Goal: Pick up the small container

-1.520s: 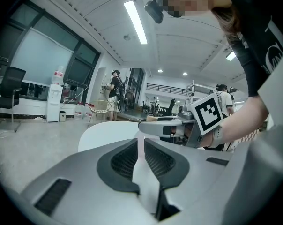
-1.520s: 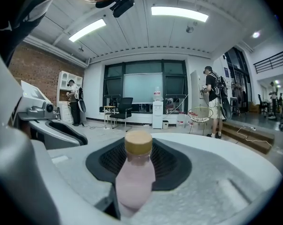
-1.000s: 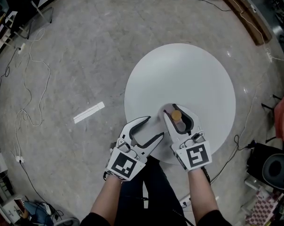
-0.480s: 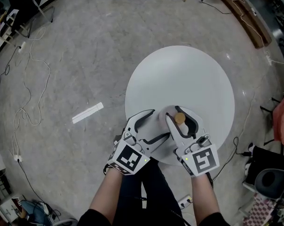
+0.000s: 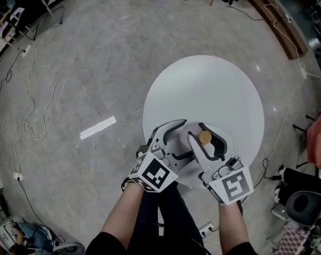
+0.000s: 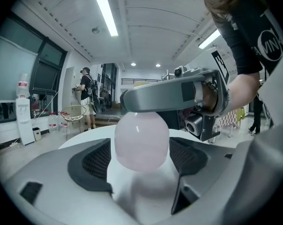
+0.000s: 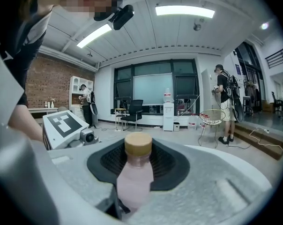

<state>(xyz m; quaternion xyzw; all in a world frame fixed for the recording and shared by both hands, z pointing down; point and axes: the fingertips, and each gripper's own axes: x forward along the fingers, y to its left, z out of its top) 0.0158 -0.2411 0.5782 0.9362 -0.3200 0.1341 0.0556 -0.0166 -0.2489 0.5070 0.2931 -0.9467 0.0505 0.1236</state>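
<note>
Grey concrete floor (image 5: 96,62) spreads around a round white table (image 5: 213,84) in the head view, with loose cables (image 5: 30,94) and a white strip (image 5: 98,127) lying to the left. Both grippers meet over the near edge of the table. The right gripper (image 5: 202,132) is clamped on the small container (image 5: 204,137), whose tan cap faces up between its jaws. The left gripper (image 5: 184,138) comes in from the left, its jaws spread on either side of the same container.

From the left gripper view, the container's pale pink body stands between the two dark pads with a gap on each side. These jaws have just been opening and now stand released. A jaw of the right gripper crosses above the body. White tabletop shows below, and a person (image 6: 86,97) stands far back beside a water dispenser (image 6: 23,121) under strip lights (image 6: 106,12).

From the right gripper view, the container sits upright and pinched low between the jaws, cap uppermost. Behind it are a brick wall (image 7: 48,86), an office chair (image 7: 132,111) and another standing person (image 7: 224,102).
</note>
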